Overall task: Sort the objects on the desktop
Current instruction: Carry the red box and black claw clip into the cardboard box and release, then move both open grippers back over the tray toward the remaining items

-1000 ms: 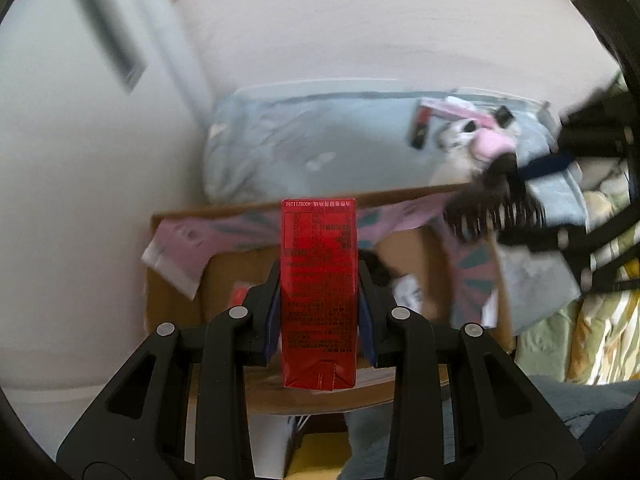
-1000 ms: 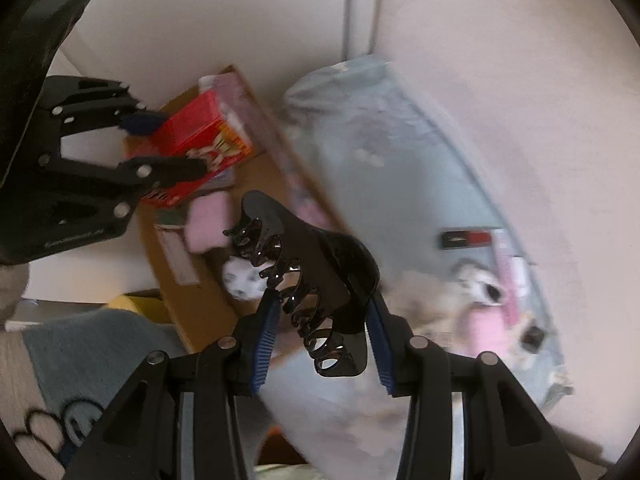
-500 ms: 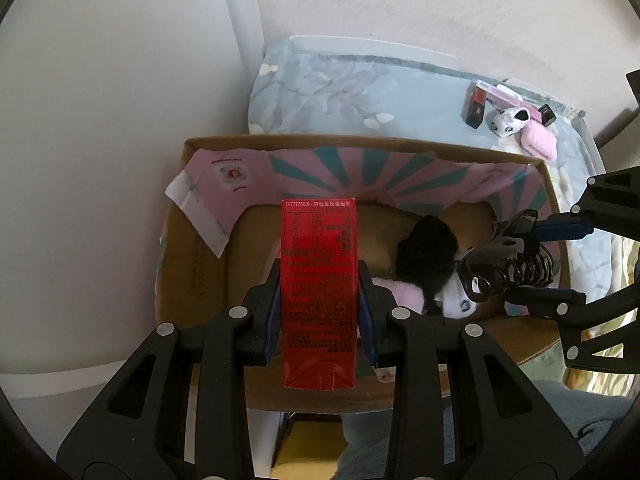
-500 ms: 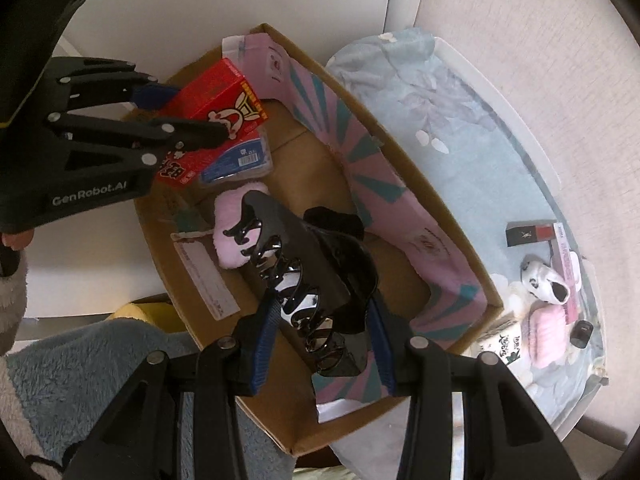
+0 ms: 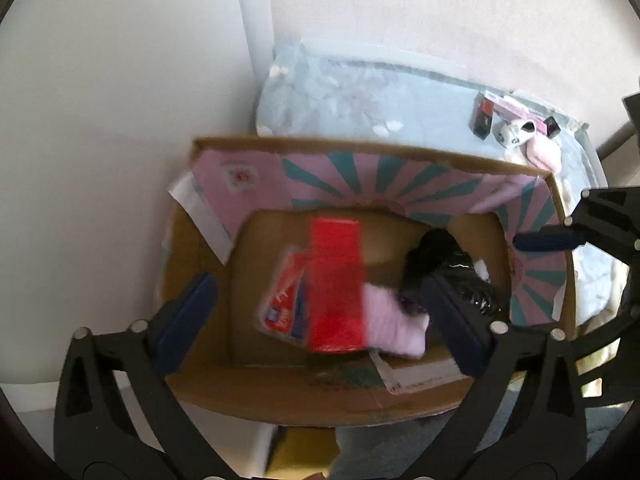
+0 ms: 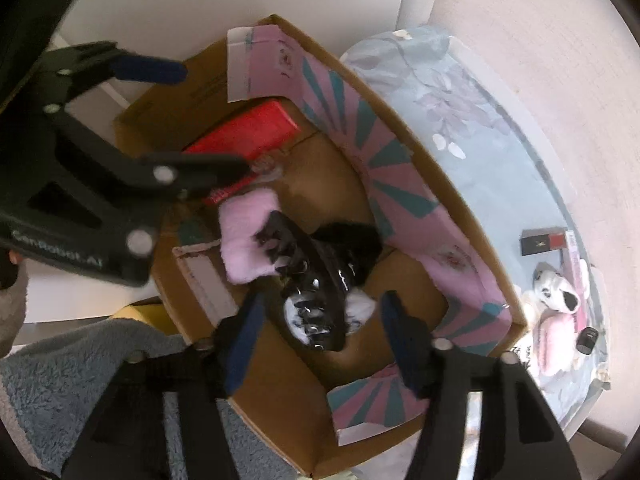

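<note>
— Left tongs (image 5: 316,304)?
— Spread wide, holding nothing; the red carton (image 5: 336,284) lies in the cardboard box (image 5: 280,400), blurred.
— Right tongs (image 6: 320,336)?
— Also gaping, empty. The black claw clip (image 6: 316,280) rests beyond them on a pink plush (image 6: 248,236) at eleven o'clock.

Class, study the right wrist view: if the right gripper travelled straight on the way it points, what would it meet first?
Probably the black hair claw lying in the cardboard box; the open right gripper aims at it, though depth is unclear.
</note>
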Demonstrator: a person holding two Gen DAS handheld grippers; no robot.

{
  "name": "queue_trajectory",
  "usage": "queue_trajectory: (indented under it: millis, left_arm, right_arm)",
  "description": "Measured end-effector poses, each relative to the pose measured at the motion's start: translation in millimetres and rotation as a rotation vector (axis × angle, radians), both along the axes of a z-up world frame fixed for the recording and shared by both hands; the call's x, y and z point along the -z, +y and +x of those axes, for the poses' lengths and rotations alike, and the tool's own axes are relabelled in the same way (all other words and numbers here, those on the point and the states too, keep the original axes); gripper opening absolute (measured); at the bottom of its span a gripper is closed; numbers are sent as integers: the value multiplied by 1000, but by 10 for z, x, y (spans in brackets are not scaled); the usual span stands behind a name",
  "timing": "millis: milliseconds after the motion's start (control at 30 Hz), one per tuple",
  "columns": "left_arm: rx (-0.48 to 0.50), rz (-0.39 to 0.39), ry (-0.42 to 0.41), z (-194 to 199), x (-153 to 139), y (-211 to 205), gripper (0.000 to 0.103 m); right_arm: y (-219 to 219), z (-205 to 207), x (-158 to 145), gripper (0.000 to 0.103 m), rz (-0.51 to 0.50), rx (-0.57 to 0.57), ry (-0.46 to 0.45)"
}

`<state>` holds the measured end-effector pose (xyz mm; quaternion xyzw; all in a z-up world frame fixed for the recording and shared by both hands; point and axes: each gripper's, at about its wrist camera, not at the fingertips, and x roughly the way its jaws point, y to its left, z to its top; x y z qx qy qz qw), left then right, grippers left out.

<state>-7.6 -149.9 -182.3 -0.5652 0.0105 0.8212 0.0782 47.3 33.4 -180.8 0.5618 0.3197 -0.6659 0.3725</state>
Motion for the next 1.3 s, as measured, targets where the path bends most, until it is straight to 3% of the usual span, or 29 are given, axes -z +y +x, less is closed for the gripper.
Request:
queue_trajectory:
  millis: [200,367,733,867,967,1300]
  left_arm:
    - [38,-84,52,26,-143,90,103]
    - [49,-76,69,28,-255,126,103]
    - [123,-93,121,-35,-556,479,103]
    - [162,-102,151,-49,-699,709,103]
    - [181,-86,168,-57,-807,904,103]
    - [300,-41,175,-80,-958,1856,103]
  right_arm:
    - [79,-2,-110,61,-36,21,20]
    - [205,-30,-202,61,-78,60,-5]
    - [655,-252,-513,61,-151,181,30]
    - [996,-433,-767,61,-153,234,87]
    - [1381,-655,-926,61,-148,350,111]
    - [2469,-1185,-1204,61,-164,603,186]
